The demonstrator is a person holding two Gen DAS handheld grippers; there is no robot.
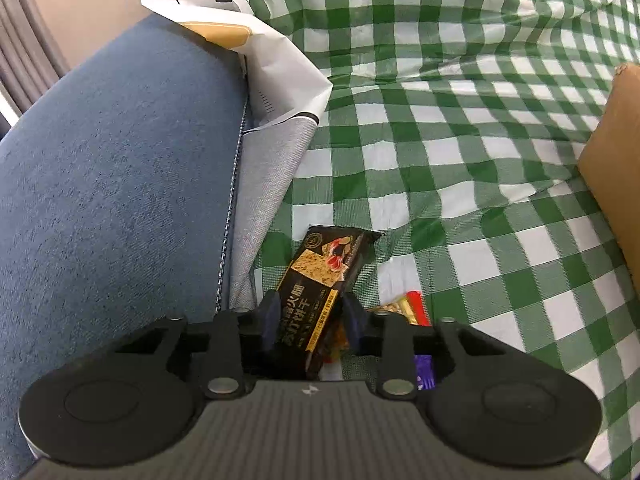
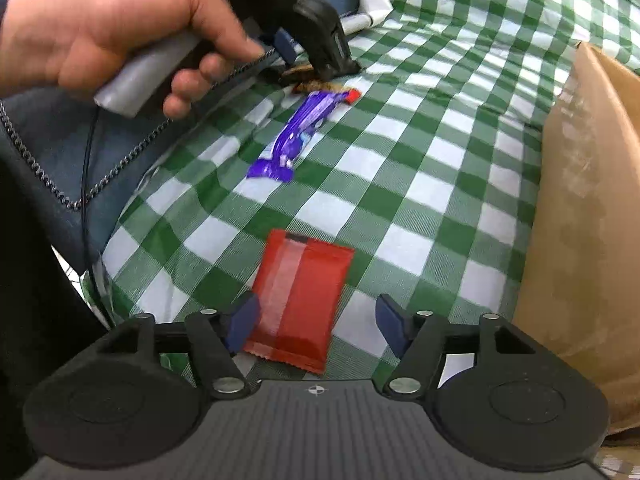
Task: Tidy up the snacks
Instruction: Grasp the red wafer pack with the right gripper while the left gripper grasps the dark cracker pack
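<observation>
Blue sofa arm (image 1: 112, 184) beside green-checked cloth (image 1: 460, 120), grey curtain (image 1: 24, 40) behind.

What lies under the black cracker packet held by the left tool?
Under the black cracker packet, a gold-and-red wrapper and the green checked cloth show. A purple wrapper lies nearby. Anything directly beneath is covered.

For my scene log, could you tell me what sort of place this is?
Probably a home living room: a blue sofa arm, a green checked cloth spread over the seat, and a cardboard box beside scattered snacks.
</observation>
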